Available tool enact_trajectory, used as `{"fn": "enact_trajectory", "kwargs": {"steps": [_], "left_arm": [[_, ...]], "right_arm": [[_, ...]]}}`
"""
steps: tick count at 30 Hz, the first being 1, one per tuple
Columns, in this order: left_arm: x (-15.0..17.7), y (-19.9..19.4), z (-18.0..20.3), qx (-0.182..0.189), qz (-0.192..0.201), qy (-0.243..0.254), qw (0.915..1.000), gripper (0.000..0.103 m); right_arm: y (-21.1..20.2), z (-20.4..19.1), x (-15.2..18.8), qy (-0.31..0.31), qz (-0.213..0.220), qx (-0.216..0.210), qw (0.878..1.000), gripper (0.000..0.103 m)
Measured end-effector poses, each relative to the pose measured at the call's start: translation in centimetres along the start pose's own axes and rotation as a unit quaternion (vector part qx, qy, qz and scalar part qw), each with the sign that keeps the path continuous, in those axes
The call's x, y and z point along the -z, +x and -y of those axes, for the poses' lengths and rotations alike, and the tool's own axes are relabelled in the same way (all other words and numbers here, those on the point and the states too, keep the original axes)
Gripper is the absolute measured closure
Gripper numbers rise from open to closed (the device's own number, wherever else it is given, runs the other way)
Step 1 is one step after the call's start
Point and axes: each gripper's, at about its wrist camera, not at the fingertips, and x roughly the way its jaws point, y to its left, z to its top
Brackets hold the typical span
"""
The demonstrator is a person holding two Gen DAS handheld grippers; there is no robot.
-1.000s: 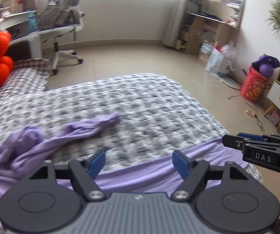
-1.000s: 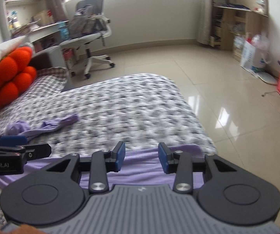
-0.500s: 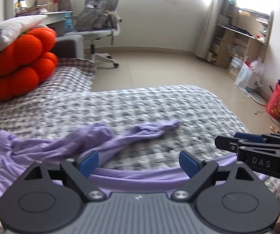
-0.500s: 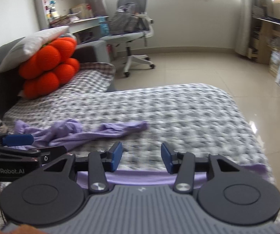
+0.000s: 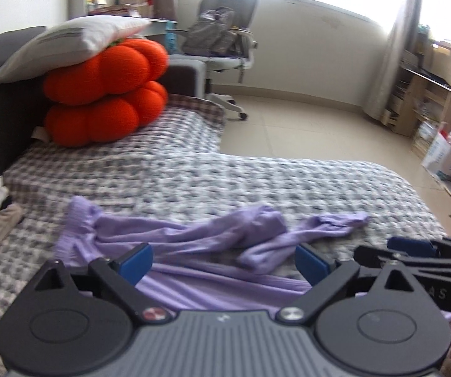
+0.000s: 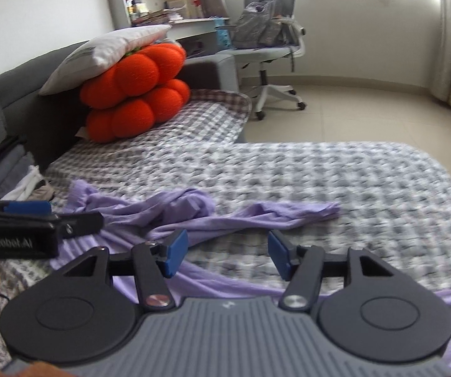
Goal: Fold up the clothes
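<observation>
A: What is happening on the bed (image 5: 256, 176) at this moment?

B: Two hand-held grippers are hovering side by side over a lilac garment (image 5: 194, 238), which is lying crumpled across the checked cover in the lower middle of both frames. One sleeve (image 6: 291, 212) is trailing toward the right of the frame, and a bunched part is sitting at the left, near a pile of other clothes (image 6: 27, 185) at the left edge.

A: And the jaws?

B: The left gripper (image 5: 223, 262) is spreading its jaws nearly as wide as they go, with nothing pinched between them; cloth is only lying beneath. The right gripper (image 6: 228, 253) is also opening its jaws, at a middling gap, and they are empty too.

A: What has just changed?

B: A second ago both views were facing the foot of the bed and the bare floor, with the jaws narrower and the garment's smooth edge right under them. Now both are facing more toward the orange cushion (image 5: 106, 94) and pillow (image 5: 71, 42) at the upper left of the frame, and much more of the rumpled cloth is showing ahead.

A: Meaning for the fold?

B: It is looking as if the near edge has been let go and the hands are lining up on the tangled sleeves, which are probably needing to be spread flat before any fold is made. The garment is not yet folded
</observation>
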Motion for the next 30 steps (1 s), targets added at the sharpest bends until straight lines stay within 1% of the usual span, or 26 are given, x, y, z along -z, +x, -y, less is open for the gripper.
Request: {"fn": "enact_trajectory", "kwargs": {"steps": [3, 8, 10, 13, 16, 19, 24, 26, 28, 30], "left_arm": [[0.2, 0.2, -1.5, -0.007, -0.001, -0.010, 0.9999, 0.005], [0.5, 0.6, -3.1, -0.027, -0.001, -0.009, 0.9996, 0.004], [0.7, 0.7, -3.9, -0.026, -0.001, -0.016, 0.9995, 0.003], [1.1, 1.2, -5.0, -0.023, -0.012, -0.026, 0.9993, 0.003], [1.3, 1.6, -6.2, -0.039, -0.015, -0.027, 0.9988, 0.003], [1.5, 1.8, -7.6, -0.051, -0.017, -0.037, 0.9979, 0.003], [1.9, 2.2, -11.0, -0.051, -0.029, -0.092, 0.9940, 0.003], [2.1, 2.2, -12.7, -0.053, -0.027, -0.124, 0.9905, 0.003], [2.5, 2.4, -14.6, -0.052, -0.030, -0.172, 0.9833, 0.004], [3.0, 2.6, -16.5, -0.046, -0.035, -0.221, 0.9736, 0.006]], "right_arm": [[1.1, -0.5, 0.4, 0.007, -0.012, -0.017, 1.000, 0.042], [1.9, -1.6, 1.0, 0.005, -0.022, -0.034, 0.999, 0.042], [2.1, -1.9, 1.3, 0.010, -0.023, -0.042, 0.999, 0.042], [2.3, -2.4, 1.6, 0.019, -0.025, -0.057, 0.998, 0.041], [2.5, -3.4, 1.7, 0.014, -0.021, -0.070, 0.997, 0.041], [2.5, -4.8, 2.0, -0.005, -0.016, -0.084, 0.996, 0.041], [3.3, -6.5, 2.9, -0.026, -0.029, -0.103, 0.994, 0.040], [3.6, -6.8, 3.3, -0.033, -0.037, -0.108, 0.993, 0.040], [3.6, -7.2, 3.6, -0.040, -0.042, -0.115, 0.992, 0.040], [3.5, -7.5, 3.9, -0.043, -0.046, -0.126, 0.990, 0.040]]}}
